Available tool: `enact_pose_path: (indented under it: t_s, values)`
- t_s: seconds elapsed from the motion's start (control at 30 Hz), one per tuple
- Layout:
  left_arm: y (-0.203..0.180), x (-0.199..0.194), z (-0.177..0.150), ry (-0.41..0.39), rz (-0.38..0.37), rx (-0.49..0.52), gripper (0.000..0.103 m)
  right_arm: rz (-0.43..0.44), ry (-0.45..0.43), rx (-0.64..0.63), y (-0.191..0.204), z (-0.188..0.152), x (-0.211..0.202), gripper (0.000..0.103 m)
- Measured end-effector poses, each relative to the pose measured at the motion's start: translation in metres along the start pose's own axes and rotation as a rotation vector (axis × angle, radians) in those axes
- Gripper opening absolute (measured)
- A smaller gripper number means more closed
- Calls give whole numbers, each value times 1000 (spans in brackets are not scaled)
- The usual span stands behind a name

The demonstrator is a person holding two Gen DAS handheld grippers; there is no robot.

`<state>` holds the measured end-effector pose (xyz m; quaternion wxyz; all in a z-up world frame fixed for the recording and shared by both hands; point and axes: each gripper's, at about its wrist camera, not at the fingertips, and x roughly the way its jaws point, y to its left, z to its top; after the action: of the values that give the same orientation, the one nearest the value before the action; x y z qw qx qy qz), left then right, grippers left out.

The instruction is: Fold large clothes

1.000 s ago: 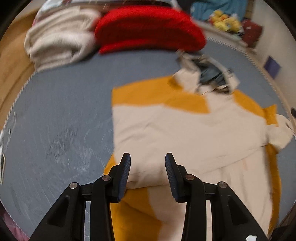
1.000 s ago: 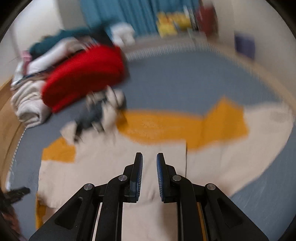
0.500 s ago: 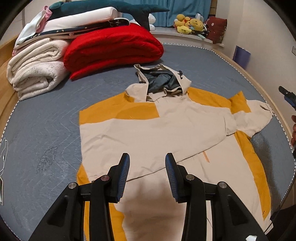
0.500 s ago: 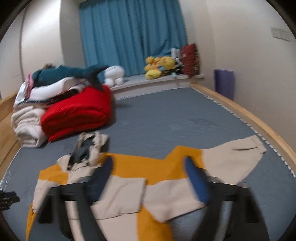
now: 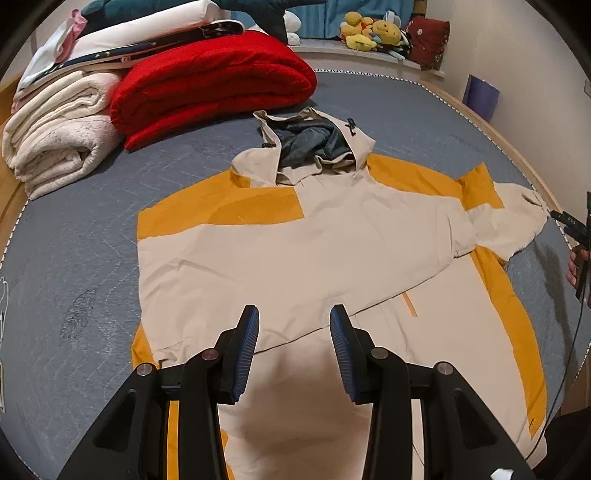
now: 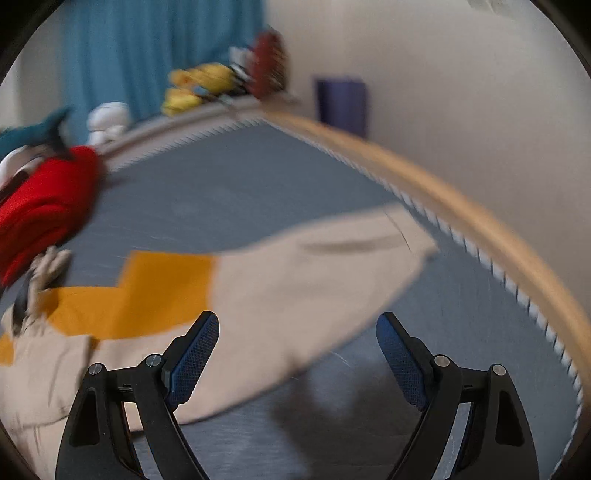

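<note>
A beige and mustard hooded jacket (image 5: 332, 251) lies spread flat on the grey-blue bed (image 5: 92, 258), hood toward the blankets. One sleeve is folded across its chest. The other sleeve (image 6: 325, 266) stretches out toward the bed's wooden side rail (image 6: 461, 210). My left gripper (image 5: 294, 312) hovers over the jacket's lower body, jaws partly apart with nothing between them. My right gripper (image 6: 297, 321) stands wide open above the outstretched sleeve's lower edge, gripping nothing. In the left wrist view the right gripper (image 5: 574, 230) shows at the far right, held by a hand, just beyond the sleeve's cuff (image 5: 524, 206).
A folded red blanket (image 5: 207, 88) and rolled white blankets (image 5: 59, 136) are stacked at the head of the bed. Plush toys (image 5: 369, 31) sit on a ledge by a blue curtain (image 6: 147, 55). A purple bin (image 5: 480, 96) stands against the wall past the side rail.
My right gripper went from nearly shut to wide open and swung right, from the jacket's middle to the outstretched sleeve. The left gripper shifted sideways, its jaws unchanged.
</note>
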<state>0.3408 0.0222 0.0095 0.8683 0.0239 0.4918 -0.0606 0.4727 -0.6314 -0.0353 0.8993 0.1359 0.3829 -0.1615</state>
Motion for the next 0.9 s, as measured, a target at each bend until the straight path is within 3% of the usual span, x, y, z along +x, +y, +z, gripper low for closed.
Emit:
enact_pose_path:
  t_s: [0.27,0.37,0.43,0.5,0.73,0.9]
  values:
    - [-5,14,2,17,6,14,37,77,92,207,-55,1,48,84]
    - [-6,16,2,19,3,16,37,83,106,254,-62,0,63,69]
    - [-8,18,1,21,5,26,37,91,115,307,-66,-3,73,52]
    - [-8,21,0,24,12,38,37,111,126,365,-72,-8,84,44]
    - [-5,30,0,37,15,29,37,157,89,542,-96,-13,112,44]
    - [-5,30,-1,36,12,26,37,167,45,569,-95,-10,120,44]
